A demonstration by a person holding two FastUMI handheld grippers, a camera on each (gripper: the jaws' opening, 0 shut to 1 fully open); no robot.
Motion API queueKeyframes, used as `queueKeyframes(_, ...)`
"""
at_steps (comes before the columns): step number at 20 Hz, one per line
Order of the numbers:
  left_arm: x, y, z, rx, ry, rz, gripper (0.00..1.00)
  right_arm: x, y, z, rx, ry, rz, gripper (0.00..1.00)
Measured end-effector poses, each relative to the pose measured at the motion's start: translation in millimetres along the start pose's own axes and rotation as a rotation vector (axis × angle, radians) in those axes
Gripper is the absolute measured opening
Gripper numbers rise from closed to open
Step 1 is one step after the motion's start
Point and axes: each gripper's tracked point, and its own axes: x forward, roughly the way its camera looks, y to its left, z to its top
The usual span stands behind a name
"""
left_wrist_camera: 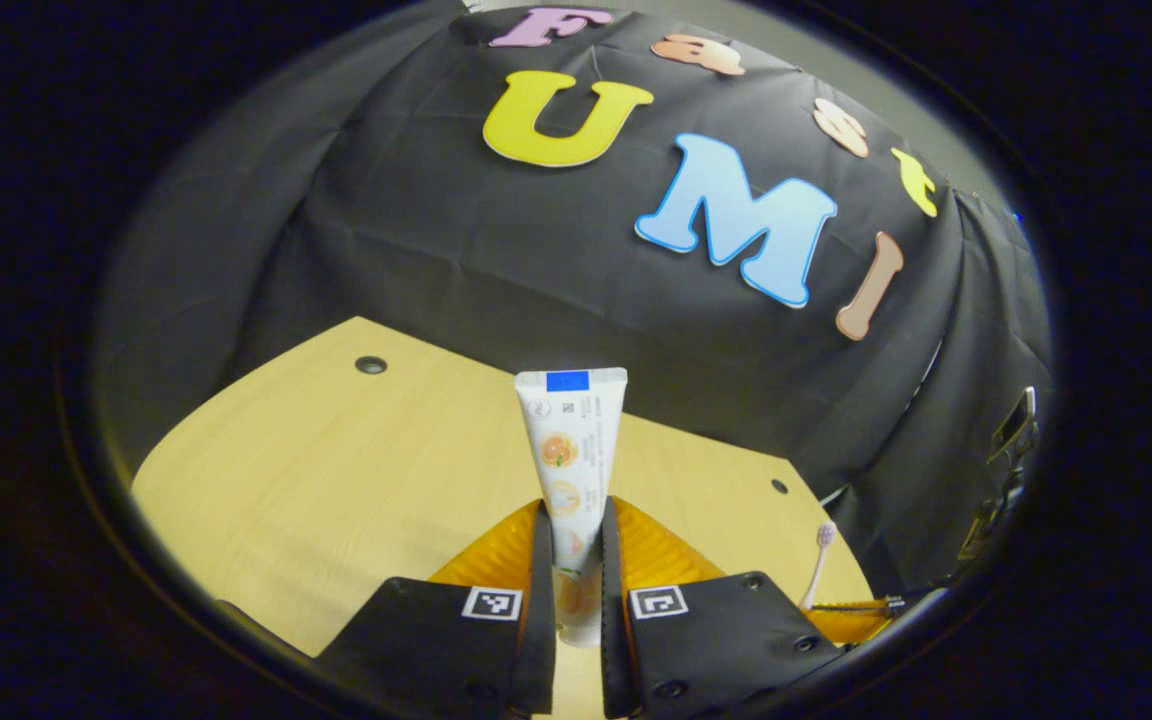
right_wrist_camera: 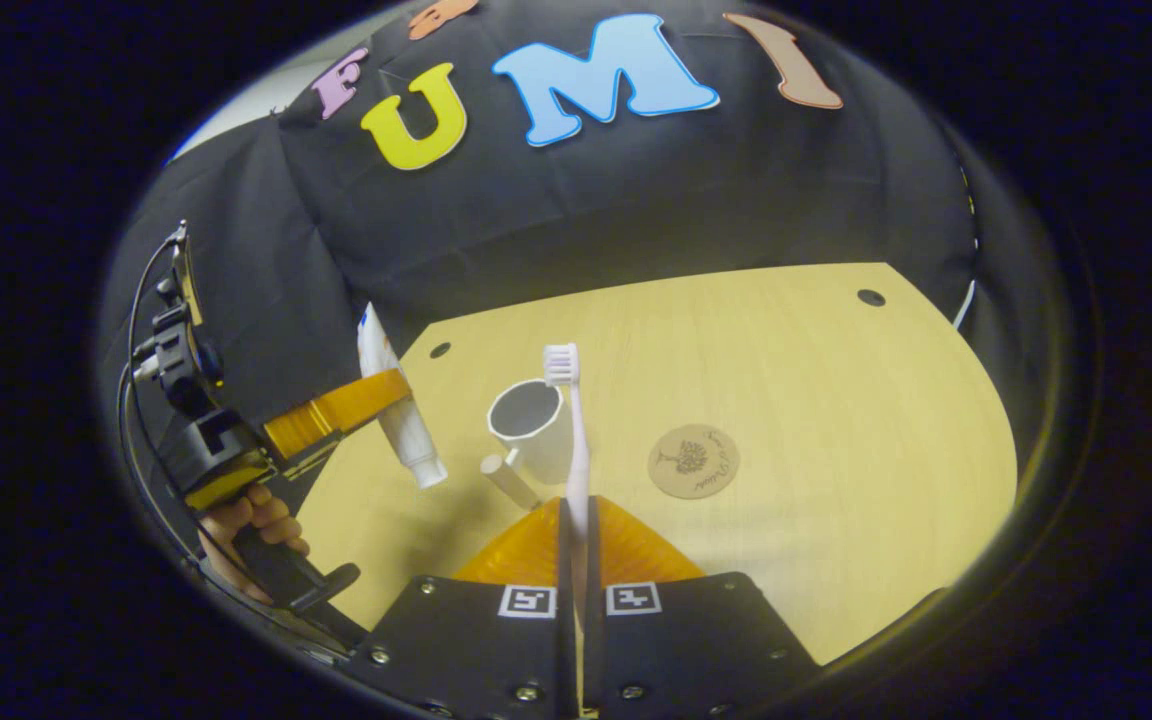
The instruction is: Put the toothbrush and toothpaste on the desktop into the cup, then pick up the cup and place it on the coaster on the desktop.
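So nearest in the right gripper view, the right gripper (right_wrist_camera: 576, 545) is clamped on the toothbrush (right_wrist_camera: 576, 450), long axis pointing straight ahead, bristles up top. The cup (right_wrist_camera: 534, 428) sits on the surface (right_wrist_camera: 836, 400) right behind those bristles, mouth open, so I'd guess the right one goes first. The left gripper (right_wrist_camera: 391, 392) off to the side pinches the toothpaste (right_wrist_camera: 398, 410) tilted above the surface, cap down. Coaster (right_wrist_camera: 694, 460) lies just beside the cup.
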Motion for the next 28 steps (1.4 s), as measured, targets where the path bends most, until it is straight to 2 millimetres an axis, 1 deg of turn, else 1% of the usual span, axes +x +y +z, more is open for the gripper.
queueKeyframes(3,22,-13,20,-0.015,-0.078,-0.038,0.26,-2,-4,3,0.021,-0.01,-0.02,0.04)
queueKeyframes(5,41,-19,24,0.012,-0.095,-0.053,0.24,-5,-9,6,0.026,-0.018,-0.042,0.04)
queueKeyframes(8,70,-34,16,0.039,-0.07,-0.092,0.25,-10,-13,8,0.029,-0.024,-0.069,0.04)
queueKeyframes(10,85,-39,9,0.05,-0.055,-0.102,0.25,-11,-14,12,0.029,-0.031,-0.079,0.04)
queueKeyframes(11,92,-39,6,0.062,-0.049,-0.101,0.26,-15,-14,18,0.028,-0.034,-0.083,0.04)
queueKeyframes(13,104,-36,-1,0.085,-0.033,-0.09,0.24,-14,-13,19,0.025,-0.035,-0.084,0.04)
queueKeyframes(14,108,-35,-6,0.093,-0.018,-0.089,0.26,-14,-13,20,0.023,-0.036,-0.082,0.04)
queueKeyframes(17,111,-33,-28,0.129,0.024,-0.085,0.26,-9,-11,25,0.014,-0.04,-0.076,0.04)
queueKeyframes(19,108,-33,-41,0.158,0.052,-0.073,0.25,-5,-9,33,0.01,-0.049,-0.065,0.04)
queueKeyframes(20,106,-34,-46,0.165,0.071,-0.082,0.29,-4,-7,37,0.006,-0.055,-0.06,0.04)
queueKeyframes(22,99,-37,-50,0.159,0.08,-0.1,0.34,-2,-3,47,-0.005,-0.07,-0.05,0.04)
queueKeyframes(23,97,-40,-56,0.15,0.099,-0.108,0.32,-1,-2,50,-0.011,-0.077,-0.044,0.04)
queueKeyframes(26,90,-37,-66,0.142,0.141,-0.1,0.58,5,2,59,-0.028,-0.093,-0.025,0.04)
queueKeyframes(27,85,-37,-66,0.138,0.145,-0.106,0.67,8,3,60,-0.032,-0.094,-0.019,0.04)
queueKeyframes(28,80,-37,-65,0.14,0.145,-0.109,0.73,9,5,63,-0.033,-0.097,-0.014,0.04)
